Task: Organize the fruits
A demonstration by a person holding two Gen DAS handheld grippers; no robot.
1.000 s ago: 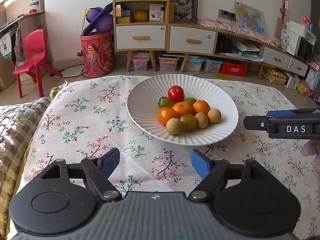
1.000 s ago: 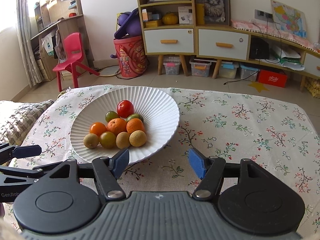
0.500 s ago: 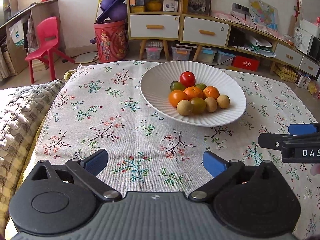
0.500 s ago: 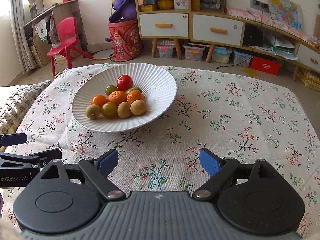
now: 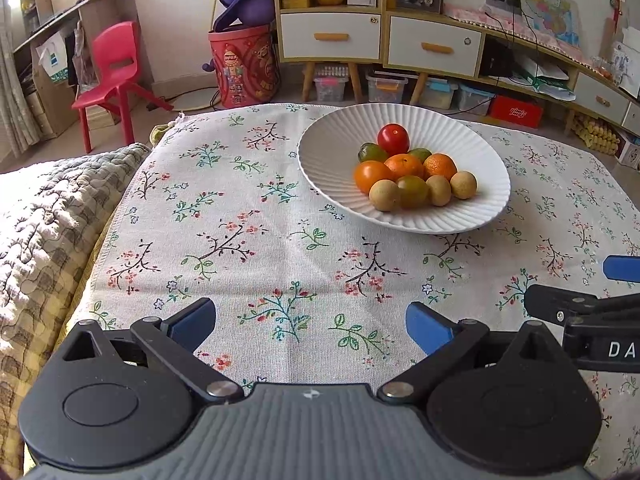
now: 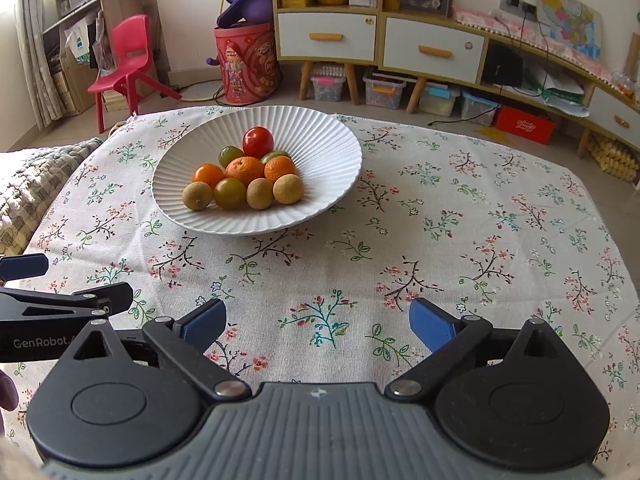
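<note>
A white ribbed plate (image 5: 320, 148) (image 6: 332, 148) stands on the floral tablecloth and holds several small fruits: a red tomato (image 5: 393, 139) (image 6: 258, 141), oranges (image 5: 404, 166) (image 6: 244, 170), green ones and tan round ones (image 5: 384, 195) (image 6: 197, 195). My left gripper (image 5: 310, 326) is open and empty, above the cloth well short of the plate. My right gripper (image 6: 316, 322) is open and empty, also short of the plate. Each gripper shows at the edge of the other's view.
The floral tablecloth (image 5: 240, 220) covers the table. A quilted checked blanket (image 5: 44, 216) lies at the left edge. Beyond the table are a red chair (image 5: 112, 76), a red toy bin (image 5: 244, 68) and low cabinets (image 5: 432, 46).
Both grippers have drawn back from the plate toward the near side of the table and have opened wider. The plate and fruits have not moved.
</note>
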